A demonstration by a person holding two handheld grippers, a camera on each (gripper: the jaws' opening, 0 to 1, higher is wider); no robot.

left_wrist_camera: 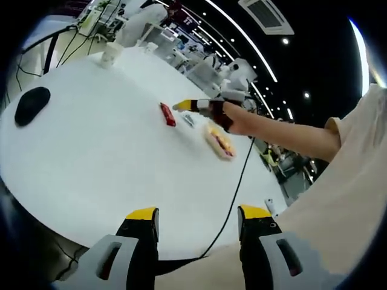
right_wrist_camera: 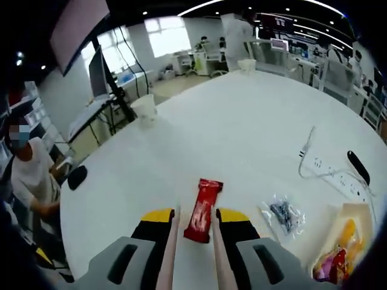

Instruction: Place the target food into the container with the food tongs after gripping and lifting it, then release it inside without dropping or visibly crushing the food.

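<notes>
The red snack bar (right_wrist_camera: 202,209) lies flat on the bench (right_wrist_camera: 242,133), between the tong tips (right_wrist_camera: 170,238) clamped in the right gripper (right_wrist_camera: 192,225). The tongs should be closed gently on its long sides, then lifted level toward the container (right_wrist_camera: 342,244). The left gripper (left_wrist_camera: 198,215) is held apart, empty, near the bench edge.
</notes>
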